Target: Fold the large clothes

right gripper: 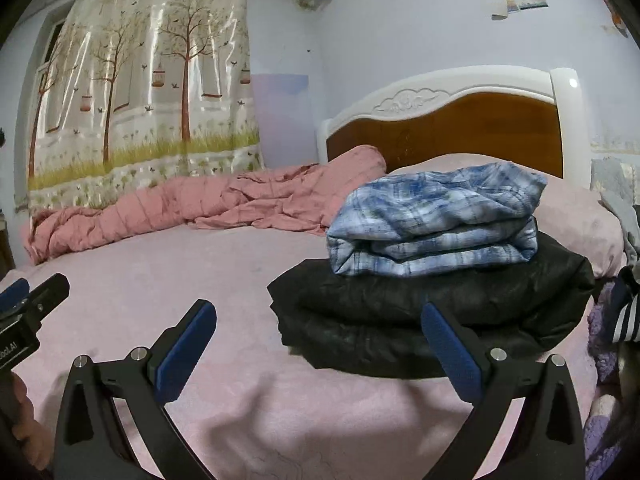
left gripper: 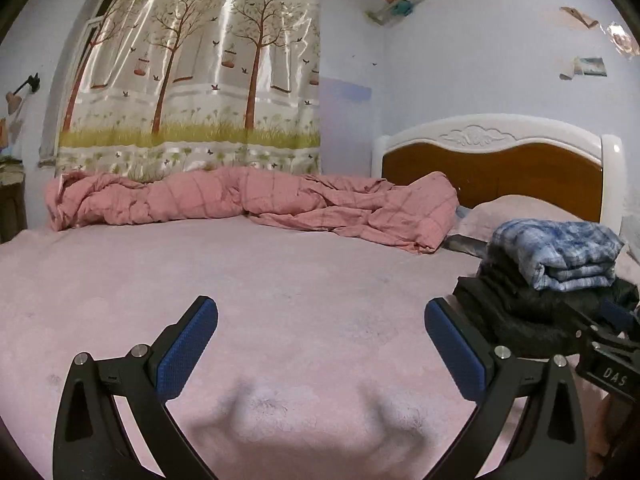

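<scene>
**Two folded, tongs empty over the bed**

Left wrist view: the left tongs (left gripper: 321, 312) are spread wide with nothing between the blue pads, hovering over the bare pink bed sheet (left gripper: 248, 280). The folded blue-and-white plaid garment (left gripper: 560, 252) sits on the folded black jacket (left gripper: 520, 308) at the right, towards the white-and-brown wooden headboard (left gripper: 492, 160). A rumpled pink checked quilt (left gripper: 248, 204) lies along the far side under the tree-printed curtain (left gripper: 192, 80). The open room is the broad stretch of sheet ahead and to the left; nothing lies on it.

Right wrist view: the right tongs (right gripper: 319, 316) are also wide open and empty, its right pad just in front of the black jacket's near edge. The plaid garment sits squarely on top, edges within the jacket's outline. At the far right edge lies more clothing, including a dark piece with white stripes (right gripper: 626, 316), only partly in view.

The stack looks finished, so the next piece probably comes from that right-hand heap. To do it well, carry it over the stack, not through it, lay it flat on the clear sheet, and pinch at seams or corners. The bed's near edge is close below both tongs, so keep cloth from sliding off.
</scene>
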Action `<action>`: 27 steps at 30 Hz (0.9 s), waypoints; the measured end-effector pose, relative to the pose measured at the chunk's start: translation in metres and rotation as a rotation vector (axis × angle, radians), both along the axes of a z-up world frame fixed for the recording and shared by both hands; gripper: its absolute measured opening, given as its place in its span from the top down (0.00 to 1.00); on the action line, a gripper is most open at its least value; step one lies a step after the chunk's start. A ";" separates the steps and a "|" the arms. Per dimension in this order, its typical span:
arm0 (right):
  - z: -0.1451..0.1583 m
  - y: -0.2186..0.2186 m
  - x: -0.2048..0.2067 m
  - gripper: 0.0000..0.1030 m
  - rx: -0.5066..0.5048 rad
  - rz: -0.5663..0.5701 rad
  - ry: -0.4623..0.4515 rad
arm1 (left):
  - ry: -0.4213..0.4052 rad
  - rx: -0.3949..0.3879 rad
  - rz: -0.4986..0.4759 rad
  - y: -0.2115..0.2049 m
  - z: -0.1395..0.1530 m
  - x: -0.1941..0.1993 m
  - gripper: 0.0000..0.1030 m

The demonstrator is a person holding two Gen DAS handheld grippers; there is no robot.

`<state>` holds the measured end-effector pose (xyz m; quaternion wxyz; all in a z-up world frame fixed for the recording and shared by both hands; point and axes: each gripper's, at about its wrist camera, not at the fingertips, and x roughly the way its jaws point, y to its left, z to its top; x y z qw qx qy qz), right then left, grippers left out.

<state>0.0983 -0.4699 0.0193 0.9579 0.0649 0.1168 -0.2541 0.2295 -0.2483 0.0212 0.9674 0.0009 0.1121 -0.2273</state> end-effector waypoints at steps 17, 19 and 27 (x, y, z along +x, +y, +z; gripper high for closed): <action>-0.008 -0.009 0.014 0.00 0.013 -0.016 0.066 | -0.016 0.006 -0.009 -0.008 -0.001 0.002 0.00; -0.008 -0.008 0.016 0.00 0.005 -0.015 0.072 | -0.028 0.005 -0.005 -0.008 0.001 0.000 0.00; -0.009 -0.011 0.022 0.00 0.001 0.002 0.084 | -0.046 0.020 -0.014 -0.010 0.002 -0.005 0.00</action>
